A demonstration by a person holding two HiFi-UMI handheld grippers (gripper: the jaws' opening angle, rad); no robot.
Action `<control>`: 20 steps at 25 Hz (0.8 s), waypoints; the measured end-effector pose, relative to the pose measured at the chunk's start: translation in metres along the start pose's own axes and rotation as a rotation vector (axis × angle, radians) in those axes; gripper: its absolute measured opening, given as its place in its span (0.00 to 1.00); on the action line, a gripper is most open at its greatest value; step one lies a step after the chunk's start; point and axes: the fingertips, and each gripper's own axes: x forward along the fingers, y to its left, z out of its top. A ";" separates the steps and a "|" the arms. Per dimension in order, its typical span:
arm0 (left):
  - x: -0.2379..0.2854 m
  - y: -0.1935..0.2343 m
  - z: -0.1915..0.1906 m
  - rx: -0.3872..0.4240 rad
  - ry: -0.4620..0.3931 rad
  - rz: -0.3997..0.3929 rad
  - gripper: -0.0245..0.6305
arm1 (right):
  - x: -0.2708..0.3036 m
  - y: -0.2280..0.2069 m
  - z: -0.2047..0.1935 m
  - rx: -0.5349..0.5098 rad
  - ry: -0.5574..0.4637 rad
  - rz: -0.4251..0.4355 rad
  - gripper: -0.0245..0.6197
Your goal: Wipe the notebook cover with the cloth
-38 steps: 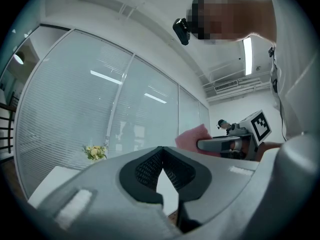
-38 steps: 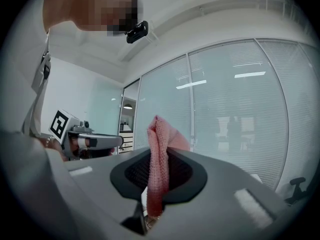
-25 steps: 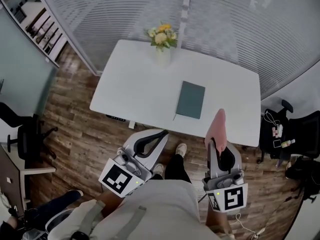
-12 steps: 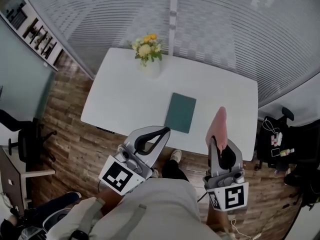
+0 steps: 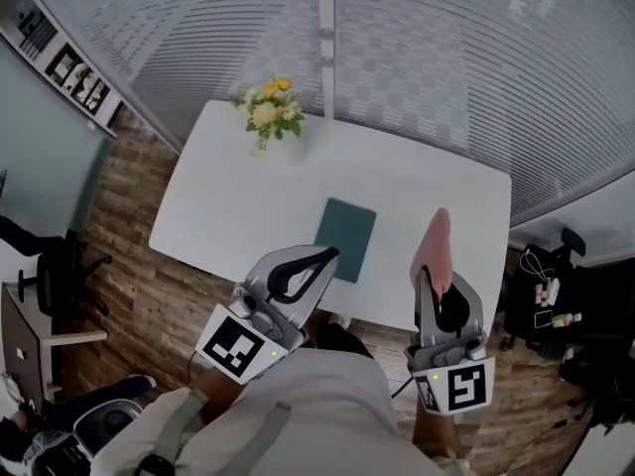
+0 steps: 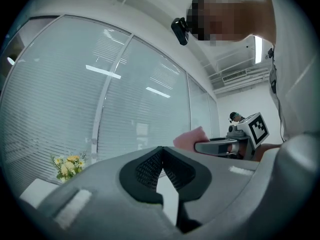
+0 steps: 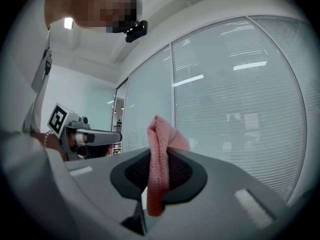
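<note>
Right now: both claws raised at the worktop's near edge, cloth in the right one.
Right claw (image 7: 159,176) is clamped on the pink cloth (image 7: 161,134), which sticks up past the tips. Left claw (image 6: 161,156) is closed with its tips touching and nothing between them. The dark green notebook (image 5: 345,238) lies flat and closed on the white worktop (image 5: 228,216), near its front edge, touched by neither claw. Flowers (image 5: 266,112) stand far left, well apart from the notebook.

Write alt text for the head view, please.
The right gripper clamps a pink cloth upright; the left gripper is shut and empty. Ahead, a dark green notebook lies closed on a white table, flowers at its far corner.
</note>
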 end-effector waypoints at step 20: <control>0.017 0.084 -0.012 -0.022 0.031 0.009 0.04 | 0.089 0.000 -0.011 -0.042 0.053 0.024 0.10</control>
